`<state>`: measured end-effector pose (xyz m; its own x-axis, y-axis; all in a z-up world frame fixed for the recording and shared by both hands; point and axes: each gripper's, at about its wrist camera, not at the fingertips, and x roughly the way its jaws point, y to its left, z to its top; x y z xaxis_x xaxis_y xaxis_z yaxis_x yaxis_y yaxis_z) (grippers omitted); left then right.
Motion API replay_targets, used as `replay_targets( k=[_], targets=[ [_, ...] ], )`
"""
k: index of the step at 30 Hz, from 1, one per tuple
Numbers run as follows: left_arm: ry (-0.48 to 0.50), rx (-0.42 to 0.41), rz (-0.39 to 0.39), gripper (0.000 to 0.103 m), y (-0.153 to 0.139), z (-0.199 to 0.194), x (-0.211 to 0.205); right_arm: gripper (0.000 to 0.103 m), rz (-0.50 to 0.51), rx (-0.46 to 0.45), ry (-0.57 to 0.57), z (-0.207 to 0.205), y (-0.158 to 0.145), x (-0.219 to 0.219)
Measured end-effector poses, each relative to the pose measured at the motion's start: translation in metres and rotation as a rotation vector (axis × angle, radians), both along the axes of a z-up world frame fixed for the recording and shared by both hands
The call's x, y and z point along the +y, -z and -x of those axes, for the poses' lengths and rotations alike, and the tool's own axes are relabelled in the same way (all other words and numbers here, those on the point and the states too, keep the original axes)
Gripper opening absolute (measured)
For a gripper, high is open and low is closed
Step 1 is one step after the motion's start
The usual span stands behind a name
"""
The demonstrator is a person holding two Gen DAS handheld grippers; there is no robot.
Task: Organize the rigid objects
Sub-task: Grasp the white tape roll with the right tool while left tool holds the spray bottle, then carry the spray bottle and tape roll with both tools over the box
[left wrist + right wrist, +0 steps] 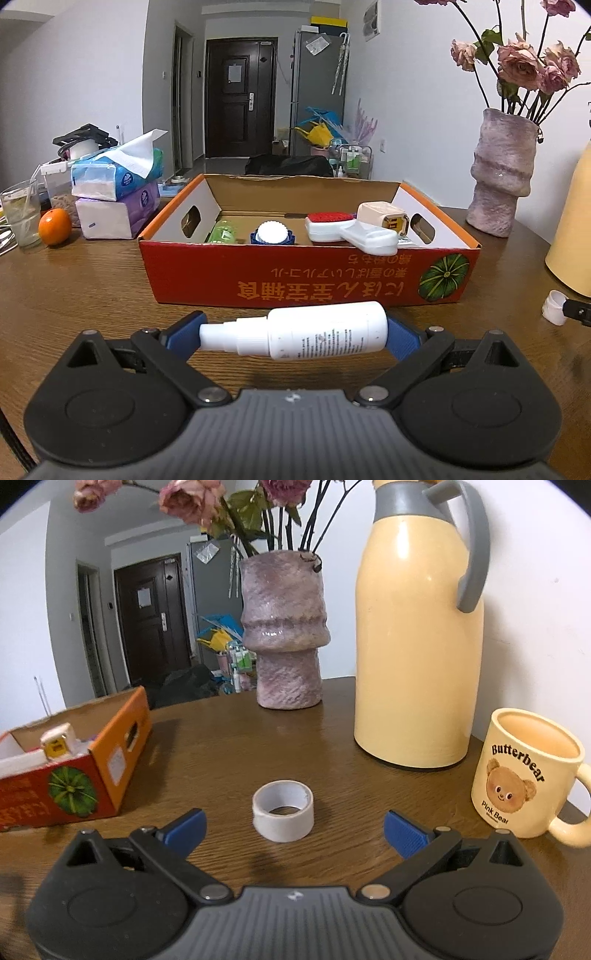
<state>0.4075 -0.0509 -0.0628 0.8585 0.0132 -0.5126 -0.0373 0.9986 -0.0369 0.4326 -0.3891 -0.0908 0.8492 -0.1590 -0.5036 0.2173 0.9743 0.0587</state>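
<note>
My left gripper (293, 334) is shut on a white spray bottle (321, 330), held sideways end to end just above the table, in front of the red cardboard box (295, 275). Inside the box lie a green bottle (221, 232), a white-capped blue item (272, 233), a red-and-white brush (343, 229) and a beige charger (386, 218). My right gripper (294, 829) is open, its blue fingers either side of and slightly behind a white tape roll (283, 814) standing on the wooden table (221, 746). The same box (74, 775) shows at the left of the right wrist view.
A purple vase (282, 635) with dried roses, a yellow thermos jug (417, 635) and a bear mug (524, 771) stand behind and right of the tape. Left of the box sit tissue packs (114, 184), an orange (54, 226) and a glass (22, 214).
</note>
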Motion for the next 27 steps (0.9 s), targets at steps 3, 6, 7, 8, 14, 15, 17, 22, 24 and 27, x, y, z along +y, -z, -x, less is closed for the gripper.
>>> replay_targets(
  k=[3, 6, 7, 8, 14, 15, 17, 22, 24, 27],
  targets=[
    [0.0, 0.001, 0.0, 0.1, 0.0, 0.0, 0.0, 0.1, 0.012, 0.02, -0.009, -0.009, 0.004, 0.0],
    [0.002, 0.002, -0.001, 0.1, 0.001, 0.0, 0.0, 0.096, 0.02, 0.046, -0.015, -0.02, 0.006, 0.0],
    [0.003, 0.002, -0.003, 0.1, 0.001, 0.0, 0.0, 0.094, 0.015, 0.055, -0.015, -0.025, 0.007, -0.001],
    [0.004, 0.003, -0.003, 0.1, 0.001, -0.001, 0.0, 0.093, 0.008, 0.067, -0.01, -0.03, 0.008, -0.002],
    [0.012, 0.006, -0.005, 0.1, 0.002, -0.001, -0.002, 0.085, -0.016, 0.1, 0.005, -0.048, 0.013, -0.008],
    [0.014, 0.008, -0.004, 0.1, 0.002, -0.002, -0.002, 0.083, -0.017, 0.101, 0.003, -0.049, 0.013, -0.008],
    [0.018, 0.01, -0.004, 0.1, 0.003, -0.002, -0.003, 0.08, -0.02, 0.105, -0.001, -0.052, 0.013, -0.008],
    [0.019, 0.009, 0.001, 0.1, 0.002, 0.0, -0.002, 0.068, -0.032, 0.115, -0.009, -0.056, 0.014, -0.01],
    [0.019, 0.011, 0.005, 0.1, 0.002, 0.0, -0.002, 0.056, -0.034, 0.112, -0.017, -0.056, 0.014, -0.01],
    [0.023, 0.012, 0.005, 0.1, 0.002, 0.001, -0.002, 0.044, -0.039, 0.098, -0.022, -0.054, 0.013, -0.01]
  ],
)
